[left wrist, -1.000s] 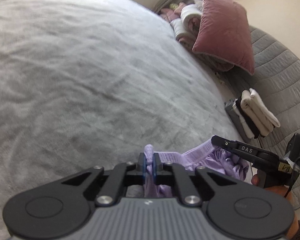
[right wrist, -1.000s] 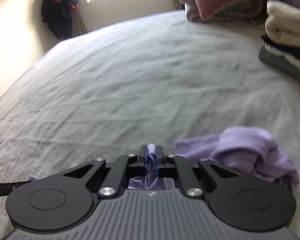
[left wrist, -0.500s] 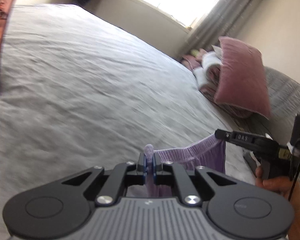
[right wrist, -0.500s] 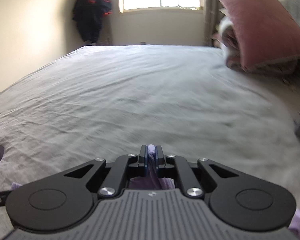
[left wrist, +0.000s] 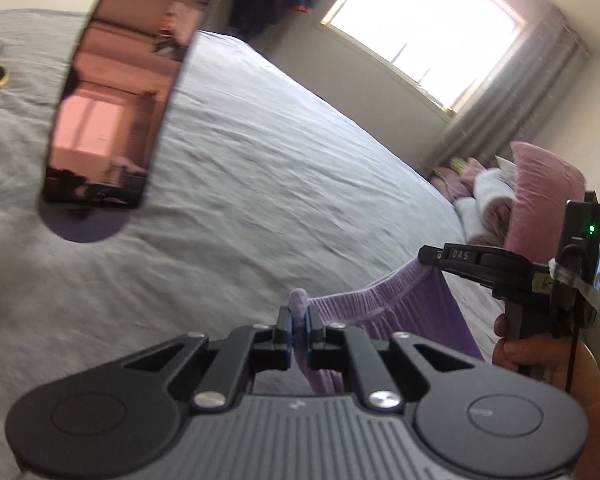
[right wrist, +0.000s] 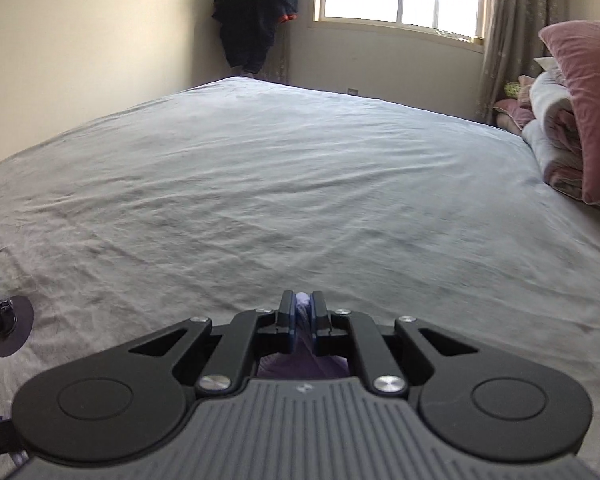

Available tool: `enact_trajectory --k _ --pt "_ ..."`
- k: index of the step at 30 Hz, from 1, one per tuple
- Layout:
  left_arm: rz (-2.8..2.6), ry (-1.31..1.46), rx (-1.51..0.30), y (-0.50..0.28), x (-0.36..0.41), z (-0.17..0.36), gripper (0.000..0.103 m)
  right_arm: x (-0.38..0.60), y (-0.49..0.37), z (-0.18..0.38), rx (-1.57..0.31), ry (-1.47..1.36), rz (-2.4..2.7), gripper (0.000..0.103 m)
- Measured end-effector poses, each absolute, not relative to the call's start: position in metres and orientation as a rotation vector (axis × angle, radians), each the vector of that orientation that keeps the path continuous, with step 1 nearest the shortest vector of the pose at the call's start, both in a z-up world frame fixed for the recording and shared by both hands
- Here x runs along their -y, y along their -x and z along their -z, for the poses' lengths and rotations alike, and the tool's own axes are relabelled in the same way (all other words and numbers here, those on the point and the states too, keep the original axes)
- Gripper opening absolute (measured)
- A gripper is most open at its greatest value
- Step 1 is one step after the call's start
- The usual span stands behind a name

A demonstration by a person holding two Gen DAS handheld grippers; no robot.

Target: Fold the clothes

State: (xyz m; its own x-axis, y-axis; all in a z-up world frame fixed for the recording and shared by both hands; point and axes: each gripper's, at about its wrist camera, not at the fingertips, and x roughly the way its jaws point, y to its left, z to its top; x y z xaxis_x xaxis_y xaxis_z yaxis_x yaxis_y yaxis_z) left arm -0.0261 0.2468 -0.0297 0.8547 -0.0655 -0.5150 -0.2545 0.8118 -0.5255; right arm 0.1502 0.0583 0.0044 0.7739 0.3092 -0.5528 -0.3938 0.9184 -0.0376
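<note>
We hold the lilac garment (left wrist: 400,312) stretched above the grey bed (left wrist: 260,200), its ribbed waistband taut between our two tools. The left gripper (left wrist: 299,328) has its fingers clamped on one end of the waistband, and the right gripper (right wrist: 302,316) has its fingers clamped on the other end.

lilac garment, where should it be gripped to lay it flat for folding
Grip the lilac garment by its ribbed elastic band, one end each, pinched from above. The left gripper and right gripper already hold it so, the band stretched between them.
</note>
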Motion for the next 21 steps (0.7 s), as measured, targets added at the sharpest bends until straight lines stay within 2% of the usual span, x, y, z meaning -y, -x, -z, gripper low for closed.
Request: enact_trajectory --k 7,15,18,20,21 --pt "-0.173 0.610 -0.533 0.026 -0.266 0.035 0.006 -0.100 -0.166 0.011 -0.582 0.159 -0.401 0.008" --pt "-0.192 0.694 -0.638 0.018 -0.287 0.057 0.006 -0.119 -0.174 0.037 -0.648 0.179 -0.392 0.008" --pt "-0.187 0.706 -0.649 0.018 -0.289 0.059 0.007 -0.119 -0.177 0.042 -0.673 0.175 -0.376 0.011" --pt "-0.185 0.704 -0.659 0.018 -0.289 0.059 0.008 -0.120 -0.178 0.042 -0.690 0.170 -0.375 0.017" --pt "-0.183 0.703 -0.661 0.018 -0.289 0.059 0.009 -0.120 -0.177 0.041 -0.695 0.172 -0.375 0.018"
